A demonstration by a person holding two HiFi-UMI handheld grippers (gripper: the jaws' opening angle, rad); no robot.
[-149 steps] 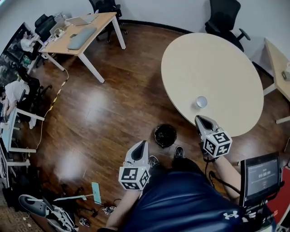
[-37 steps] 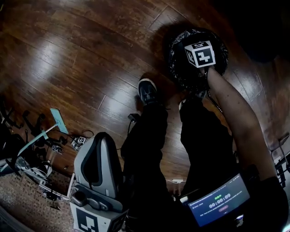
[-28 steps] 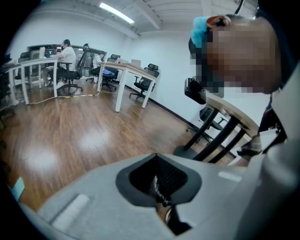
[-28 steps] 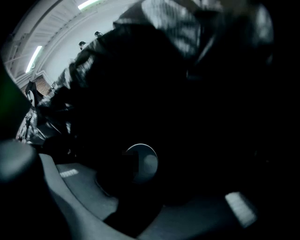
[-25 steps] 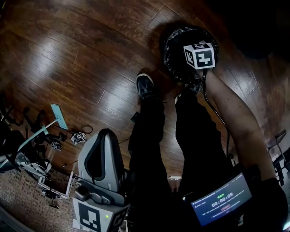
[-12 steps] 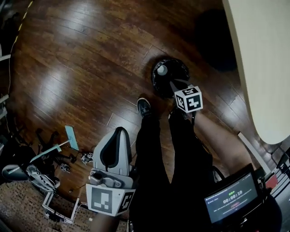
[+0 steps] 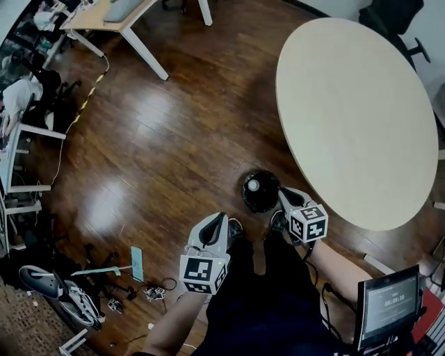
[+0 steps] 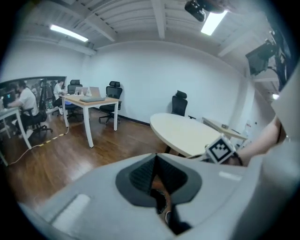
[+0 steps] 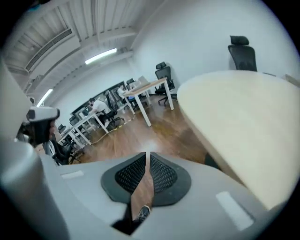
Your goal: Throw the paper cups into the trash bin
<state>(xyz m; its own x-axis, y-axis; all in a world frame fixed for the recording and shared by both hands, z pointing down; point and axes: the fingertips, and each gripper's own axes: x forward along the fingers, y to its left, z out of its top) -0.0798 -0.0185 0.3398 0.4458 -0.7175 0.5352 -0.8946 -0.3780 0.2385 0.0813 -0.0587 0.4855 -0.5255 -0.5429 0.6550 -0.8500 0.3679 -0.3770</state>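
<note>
The wooden floor (image 7: 174, 146) carries a black trash bin (image 7: 271, 200) just beside the round table (image 7: 354, 104).

**FLOOR PLAN: AREA AROUND THE BIN**

- Trash bin (image 7: 264, 204): on floor, just left of near edge of round table (image 7: 354, 111).
- Paper cup (image 7: 254, 185): inside bin, toward its left side.
- Right gripper (image 7: 284, 196): just beside bin, to its right and nearer the person, by table's edge.
- Left gripper (image 7: 221, 218): farther left, apart from bin.
- Two shoes (image 7: 235, 227): on floor between both grippers, on near side of bin.
- Desk (image 7: 104, 15): far left corner, well apart from table.
- Office chair (image 7: 389, 15): behind table, far right.
- Cable (image 7: 89, 103): on floor beside desk.
- Heap of gear (image 7: 66, 295): on floor, near left.
- Screen (image 7: 389, 306): near right, beside the person's right arm.
</note>
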